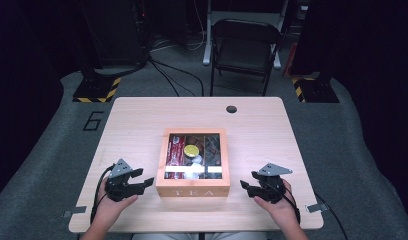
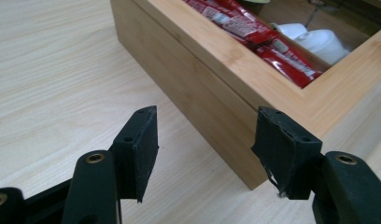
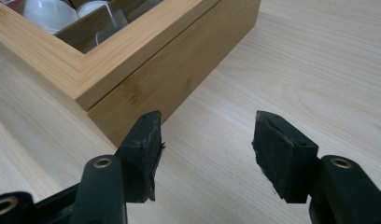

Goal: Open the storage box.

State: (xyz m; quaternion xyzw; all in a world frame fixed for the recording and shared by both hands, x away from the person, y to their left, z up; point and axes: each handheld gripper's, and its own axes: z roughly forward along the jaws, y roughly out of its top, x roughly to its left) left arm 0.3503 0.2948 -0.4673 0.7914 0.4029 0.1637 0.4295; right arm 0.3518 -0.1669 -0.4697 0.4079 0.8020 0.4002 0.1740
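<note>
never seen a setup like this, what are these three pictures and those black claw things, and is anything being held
A person sits at a pale wooden table holding a black two-jaw gripper in each hand: the left gripper and the right gripper. The high view looks down from above. The other two come from cameras riding on each gripper, looking along its jaws. Between them stands a square bamboo tea box with a window lid; red sachets and white pods show inside. Both grippers are open beside the box's near corners and hold nothing.

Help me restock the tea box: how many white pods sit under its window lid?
2 white pods show: one in the near middle compartment, another just behind it. The lid frame and red packets may hide more.
</note>
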